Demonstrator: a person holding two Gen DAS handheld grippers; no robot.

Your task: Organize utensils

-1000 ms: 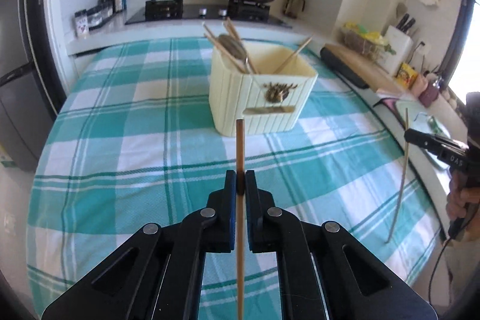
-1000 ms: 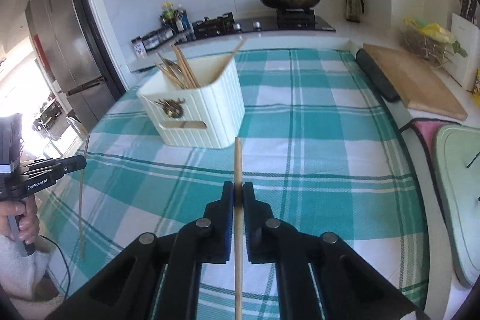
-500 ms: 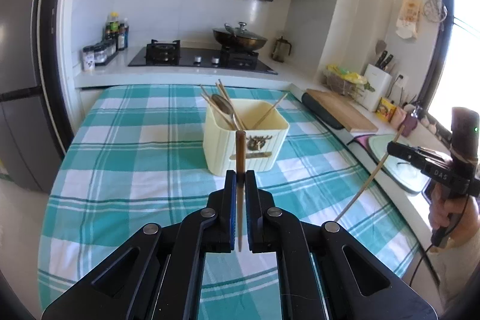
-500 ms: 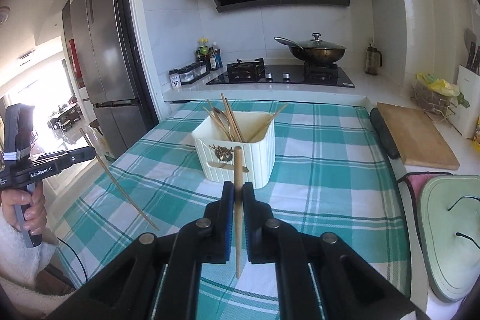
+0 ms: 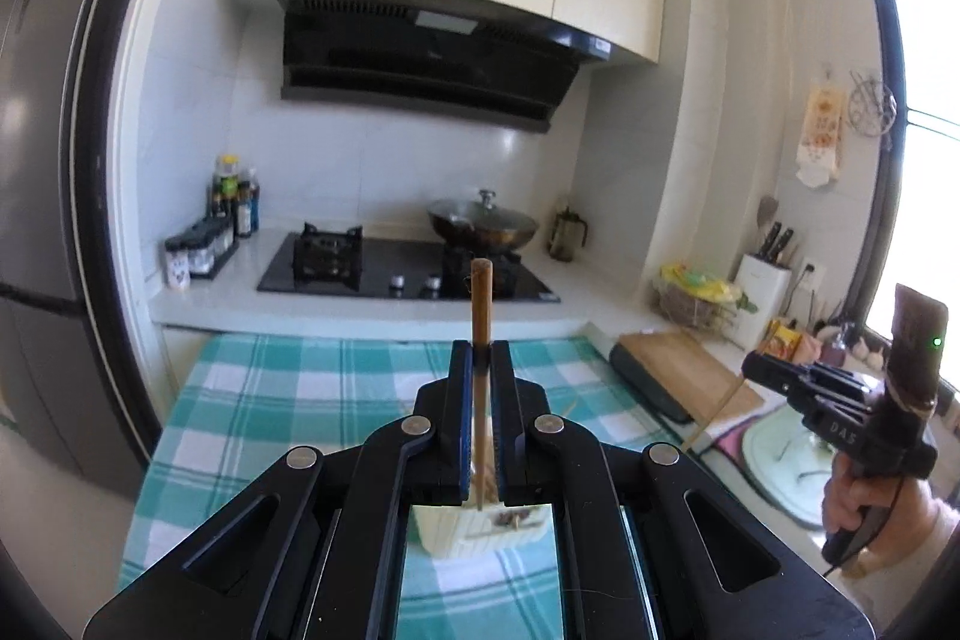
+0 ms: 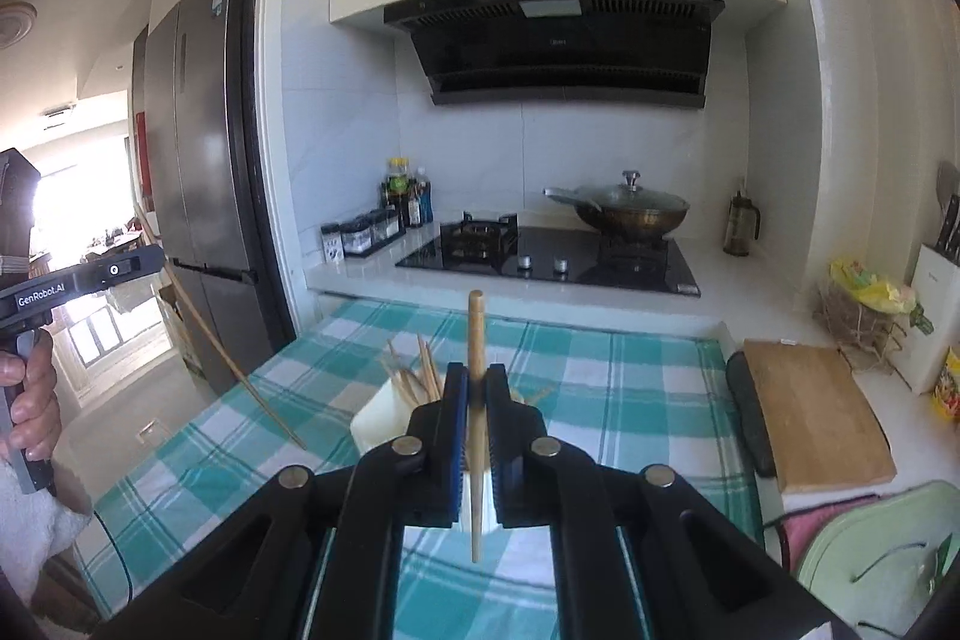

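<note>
My left gripper [image 5: 480,349] is shut on a brown chopstick [image 5: 481,304] held upright, raised above the table. The cream utensil holder [image 5: 480,529] shows below, between the gripper arms. My right gripper [image 6: 476,373] is shut on a lighter wooden chopstick [image 6: 476,334], also upright. The holder [image 6: 384,418] with several chopsticks in it sits just behind the right gripper on the teal checked tablecloth [image 6: 600,388]. Each gripper also shows in the other's view, the right gripper [image 5: 750,370] and the left gripper [image 6: 153,256], with its chopstick slanting down.
A stove [image 6: 552,256] with a lidded wok [image 6: 624,208] stands at the back. A cutting board [image 6: 816,412] and a knife block [image 6: 939,316] are on the right counter. A fridge [image 6: 198,160] stands left. Spice bottles [image 5: 228,220] line the back counter.
Both grippers have risen and tilted upward with their chopsticks. The holder has dropped from mid-frame to below the fingers in both views.
</note>
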